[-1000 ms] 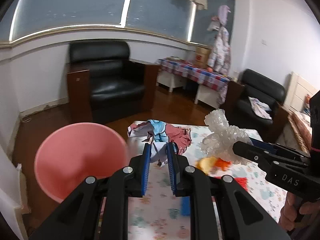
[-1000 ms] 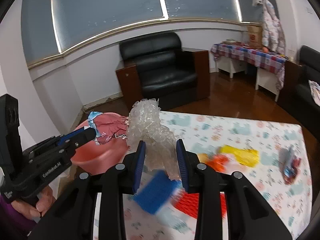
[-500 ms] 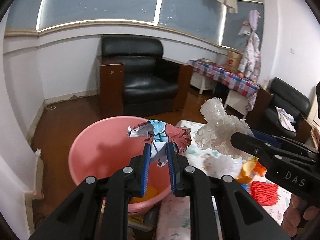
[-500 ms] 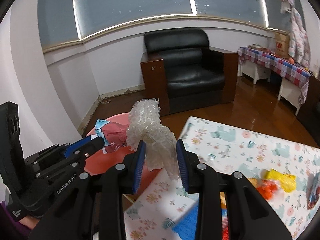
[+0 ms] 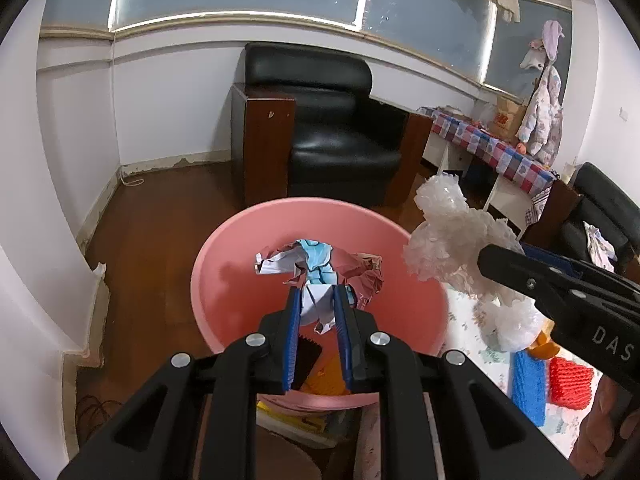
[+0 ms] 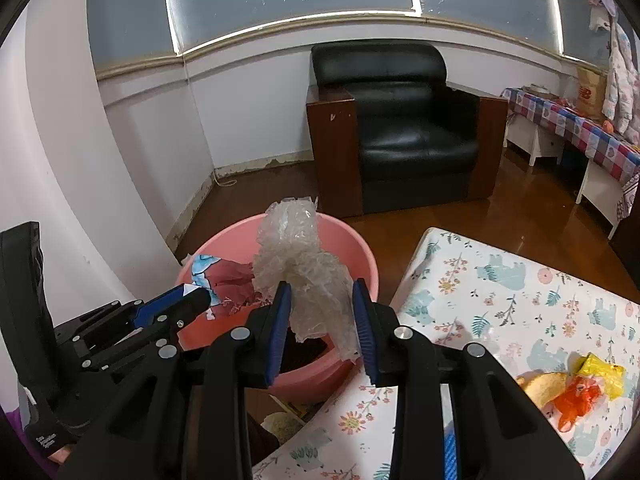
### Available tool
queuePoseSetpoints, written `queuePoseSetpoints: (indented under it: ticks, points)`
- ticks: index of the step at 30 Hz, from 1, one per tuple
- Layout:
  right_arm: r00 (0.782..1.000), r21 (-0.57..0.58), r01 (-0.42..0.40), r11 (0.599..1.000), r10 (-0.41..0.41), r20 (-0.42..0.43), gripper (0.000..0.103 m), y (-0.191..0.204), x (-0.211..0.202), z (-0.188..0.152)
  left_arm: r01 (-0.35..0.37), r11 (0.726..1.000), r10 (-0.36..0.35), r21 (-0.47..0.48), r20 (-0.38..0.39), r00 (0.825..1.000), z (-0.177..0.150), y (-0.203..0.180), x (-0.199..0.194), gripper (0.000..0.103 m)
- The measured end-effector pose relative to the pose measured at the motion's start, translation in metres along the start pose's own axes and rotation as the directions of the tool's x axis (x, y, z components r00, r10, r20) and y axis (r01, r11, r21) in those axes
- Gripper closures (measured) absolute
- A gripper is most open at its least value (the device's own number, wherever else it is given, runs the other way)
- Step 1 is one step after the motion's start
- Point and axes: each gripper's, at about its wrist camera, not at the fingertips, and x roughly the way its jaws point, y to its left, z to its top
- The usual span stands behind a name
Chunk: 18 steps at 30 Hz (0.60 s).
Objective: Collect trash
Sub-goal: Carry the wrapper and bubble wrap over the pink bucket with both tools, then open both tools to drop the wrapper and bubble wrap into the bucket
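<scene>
Two loads are in my grip at once. My left tongs (image 5: 316, 308) are pinched down on a crumpled paper wad (image 5: 320, 268) of red, white and pale blue, held directly above the open mouth of the pink basin (image 5: 240, 292). My right tongs (image 6: 322, 312), spread only as wide as their load, clamp a crushed clump of clear plastic film (image 6: 300, 256), which rises toward 12 o'clock from the fingers, over the basin's near rim at the counter edge. Inside the basin I see something orange (image 5: 326, 376) and a dark scrap on the bottom. At 4 o'clock in the right view, on the floral counter (image 6: 520, 300), lie a yellow wrapper (image 6: 602, 370) touching an orange one (image 6: 576, 398). A blue pad (image 5: 528, 388) and red mesh (image 5: 570, 382) sit at 4 o'clock in the left view. A black armchair (image 6: 404, 128) stands at 12 o'clock.
</scene>
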Motion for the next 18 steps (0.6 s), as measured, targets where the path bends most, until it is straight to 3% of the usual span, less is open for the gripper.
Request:
queuePoseSetpoints:
  ticks: [18]
  points:
    - [0.999,-0.008,-0.003,1.000,0.003,-0.042,0.071,0.011,0.034,0.004,-0.027,1.000,0.027,-0.004,-0.041,0.999,-0.007,-0.002,0.012,0.084]
